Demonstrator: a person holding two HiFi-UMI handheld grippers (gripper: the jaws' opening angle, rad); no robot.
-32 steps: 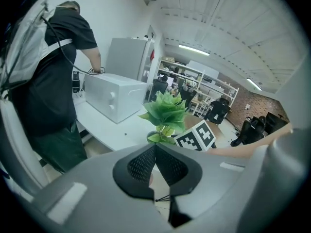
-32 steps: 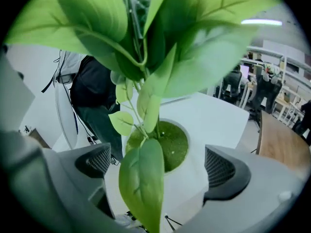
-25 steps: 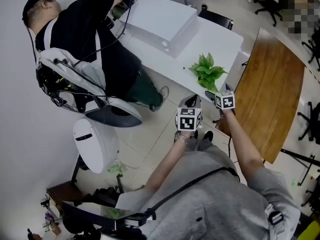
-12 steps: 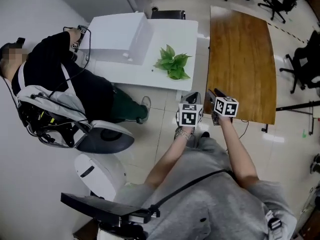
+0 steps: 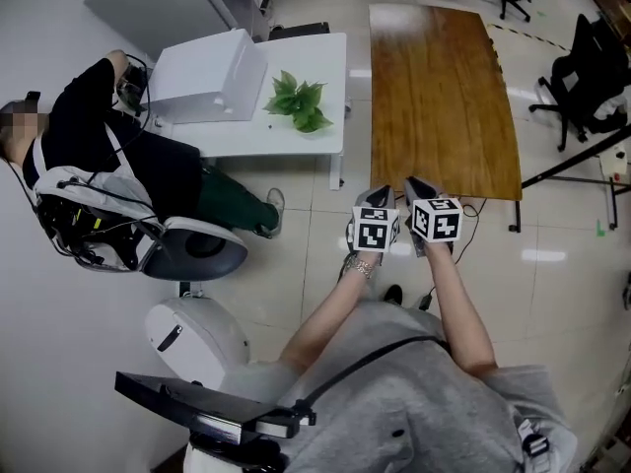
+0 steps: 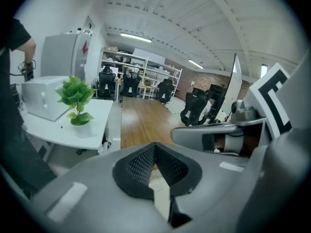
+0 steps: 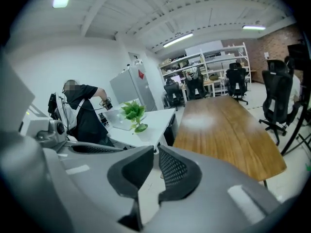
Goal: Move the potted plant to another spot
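The long brown wooden desk (image 5: 444, 97) lay just ahead of both tongs. The flat white desk (image 5: 296, 141) stood ahead and off to their left. The small green leafy potted plant (image 5: 296, 101) sat on it, well apart from the tongs. The left tongs (image 6: 155, 147) and right tongs (image 7: 154, 150) were both squeezed together, with nothing in them. I think this was the reaching step. Next, the tongs would need to get to the plant, open up and grab its pot.
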